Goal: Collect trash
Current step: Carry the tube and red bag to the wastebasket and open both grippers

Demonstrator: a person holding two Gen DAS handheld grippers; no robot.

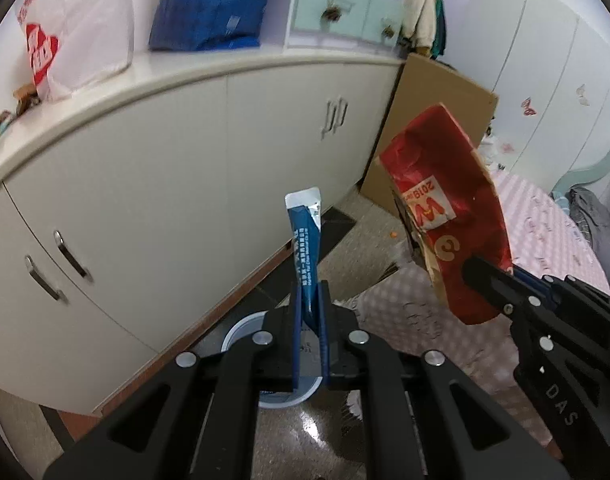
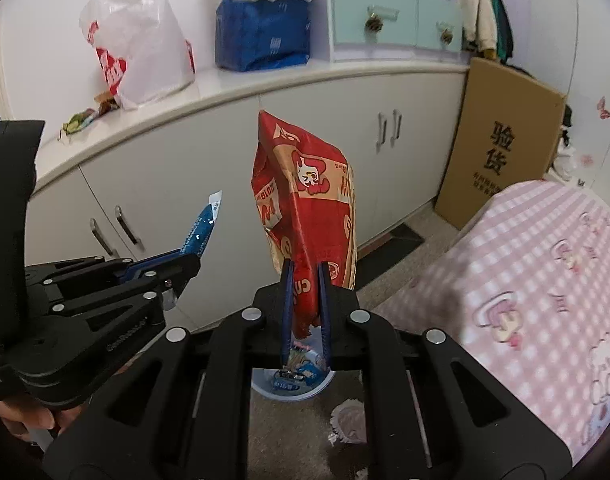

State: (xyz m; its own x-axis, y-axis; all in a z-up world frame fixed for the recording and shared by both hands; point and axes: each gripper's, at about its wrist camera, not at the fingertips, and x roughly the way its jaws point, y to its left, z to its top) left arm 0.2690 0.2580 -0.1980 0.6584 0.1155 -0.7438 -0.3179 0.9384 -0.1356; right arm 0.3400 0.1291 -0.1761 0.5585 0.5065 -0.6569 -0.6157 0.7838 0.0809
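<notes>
Left gripper is clamped on a narrow blue sachet, which stands up out of the fingers at centre frame in the left wrist view, its torn silver top uppermost. Right gripper is clamped on the bottom edge of a crumpled red snack bag; the bag rises up the middle of the right wrist view. The same bag shows at right of the left view, with the right gripper's black fingers entering from lower right. In the right view the left gripper sits at left centre, the sachet poking up and to the right from its tips. A round white-rimmed cup or bin sits on the floor directly below the right gripper, with a blue wrapper inside; it also shows behind the left gripper's fingers. Both pieces of trash are held in the air above or near it, not touching each other. A crumpled paper liner lies on the floor just right of the bin. Background: a white cabinet across the frame, a white plastic bag and a blue package on its top, a cardboard box leaning at upper right, a pink checked bedspread at right.
</notes>
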